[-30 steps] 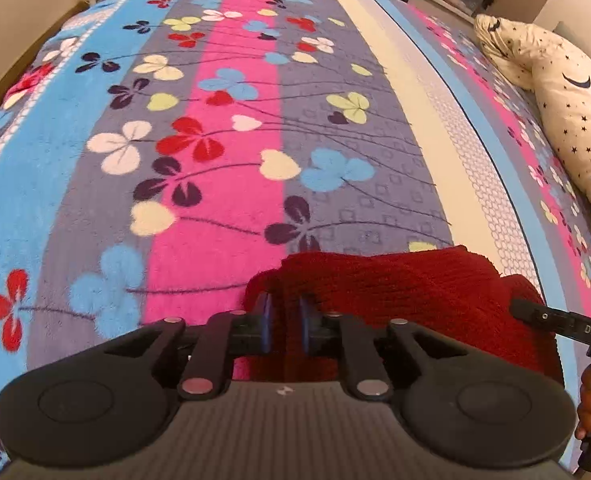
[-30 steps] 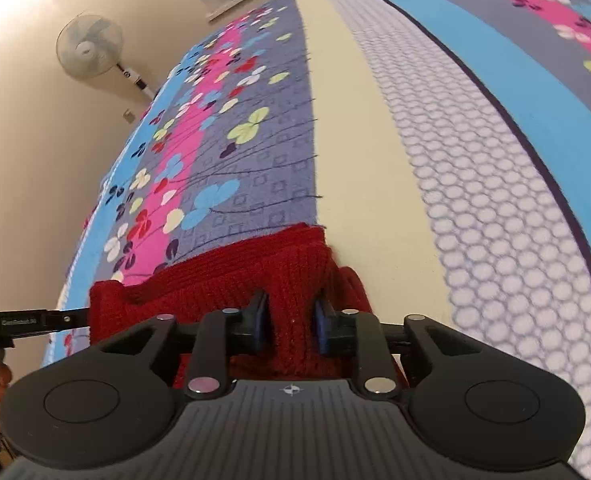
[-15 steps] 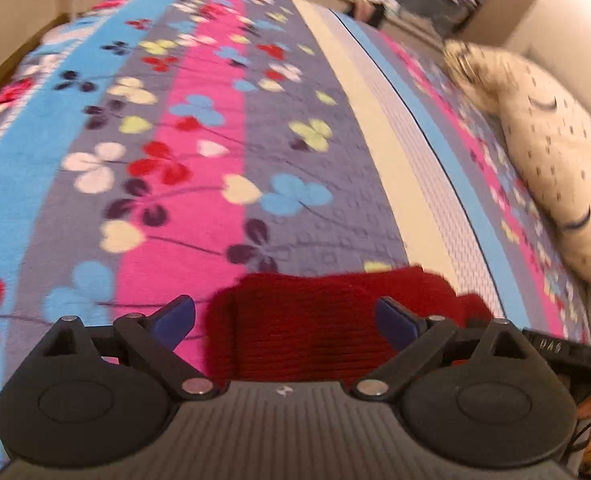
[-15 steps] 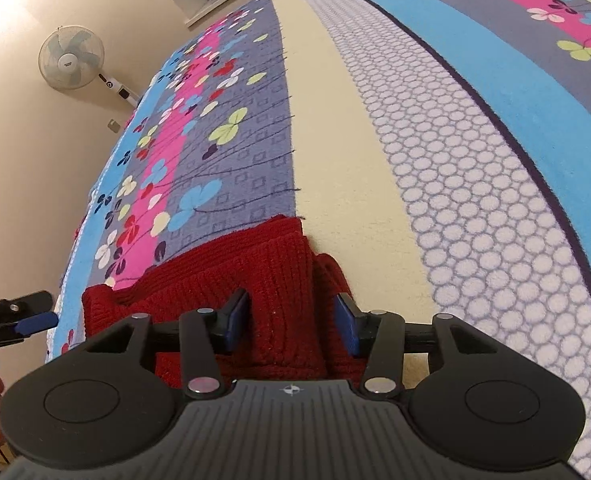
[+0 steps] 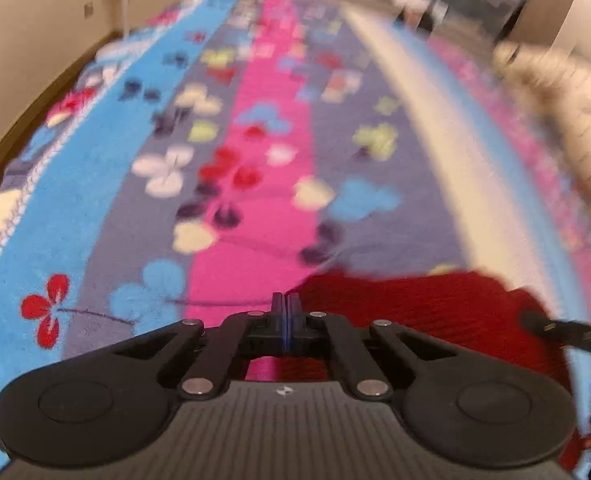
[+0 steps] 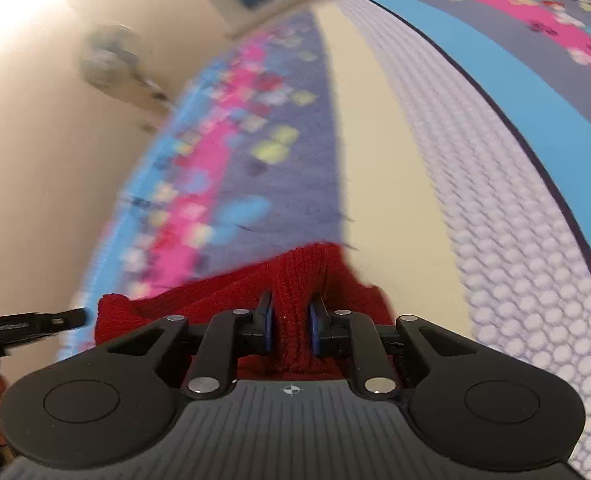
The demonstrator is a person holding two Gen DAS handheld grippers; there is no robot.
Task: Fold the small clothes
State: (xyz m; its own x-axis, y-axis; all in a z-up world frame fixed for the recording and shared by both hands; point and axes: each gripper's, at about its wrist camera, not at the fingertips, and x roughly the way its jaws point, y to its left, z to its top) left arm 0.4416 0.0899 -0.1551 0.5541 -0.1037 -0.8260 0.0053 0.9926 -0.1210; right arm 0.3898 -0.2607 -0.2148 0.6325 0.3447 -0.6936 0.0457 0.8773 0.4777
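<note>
A red knitted garment point(image 5: 435, 312) lies folded on the flowered blanket point(image 5: 255, 184). My left gripper point(image 5: 286, 312) is shut and empty at the garment's left corner, its fingers pressed together. In the right wrist view, my right gripper point(image 6: 289, 320) is shut on a ridge of the red garment point(image 6: 295, 280), with knit bunched between the pads. The left gripper's tip point(image 6: 35, 324) shows at the garment's left end. The right gripper's tip point(image 5: 567, 330) shows at the garment's right side.
A cream pillow with stars point(image 5: 567, 112) lies at the right of the bed. A standing fan point(image 6: 111, 64) is by the wall beyond the bed's far side. The blanket's cream and honeycomb stripes point(image 6: 455, 200) stretch ahead of the right gripper. Both views are motion-blurred.
My left gripper opened, let go of the red garment, then shut empty at its left corner. My right gripper opened half a second ago and has closed on the knit again.
</note>
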